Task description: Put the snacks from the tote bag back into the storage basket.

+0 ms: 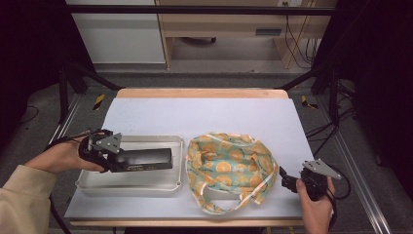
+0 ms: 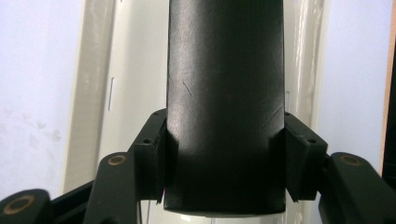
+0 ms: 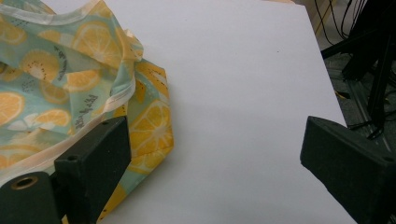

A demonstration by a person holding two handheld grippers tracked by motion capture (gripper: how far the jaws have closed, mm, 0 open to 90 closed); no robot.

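A long black box (image 1: 146, 159) lies lengthwise over the white tray (image 1: 146, 187) at the left of the table. My left gripper (image 1: 116, 158) is shut on its near end; in the left gripper view the box (image 2: 225, 102) sits squarely between both pads (image 2: 154, 154). A green cloth bag with an orange-slice print (image 1: 229, 168) lies crumpled in the middle of the table. My right gripper (image 1: 285, 179) rests at the bag's right edge with its jaws wide apart and nothing between them; one fingertip (image 3: 93, 158) stands just over the bag's hem (image 3: 140, 135).
The white table top (image 1: 204, 114) has a wooden strip along its far edge. Black frame legs and cables stand off the table's right side (image 3: 369, 70). Bare table (image 3: 243, 93) lies ahead of the right gripper.
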